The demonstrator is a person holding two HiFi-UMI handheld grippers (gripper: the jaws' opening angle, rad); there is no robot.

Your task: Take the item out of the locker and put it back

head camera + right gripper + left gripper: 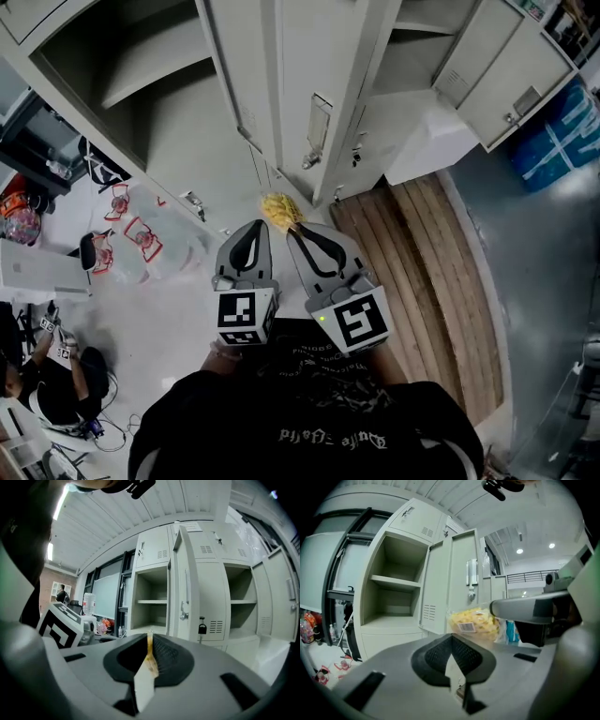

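Observation:
A yellow snack bag hangs in front of the grey lockers, and my right gripper is shut on its edge. In the right gripper view the bag's thin edge stands pinched between the dark pads of the right gripper. My left gripper is close beside it on the left, shut with nothing in it. From the left gripper view the bag shows at the right, beyond the left gripper. An open locker with a shelf and nothing inside is ahead to the left.
A closed locker door with a latch faces me. Another open locker is on the right, its door swung out. Wooden planks lie on the floor at the right. Plastic bags and a seated person are at the left.

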